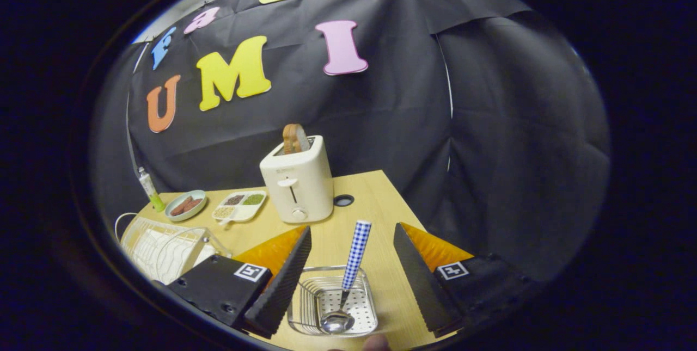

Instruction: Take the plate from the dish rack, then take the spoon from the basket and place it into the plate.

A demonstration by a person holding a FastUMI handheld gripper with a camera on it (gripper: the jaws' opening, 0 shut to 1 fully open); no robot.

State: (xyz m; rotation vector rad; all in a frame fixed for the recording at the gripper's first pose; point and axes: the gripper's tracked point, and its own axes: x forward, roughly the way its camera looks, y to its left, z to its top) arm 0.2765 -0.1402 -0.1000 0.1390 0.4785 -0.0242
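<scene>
The gripper (pixel 351 280) is spread wide, its jaws flanking the wire basket (pixel 333 307) without touching it. The spoon (pixel 348 280) stands in the basket, bowl down, its checked handle leaning toward 12 o'clock. The wooden table (pixel 370 204) lies bare up to the toaster (pixel 298 179). At 10 o'clock sits the dish rack (pixel 163 247).

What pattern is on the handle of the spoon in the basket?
Blue-and-white check, seen clearly in the gripper view: the metal spoon stands in the wire basket between the open gripper's fingers.
</scene>
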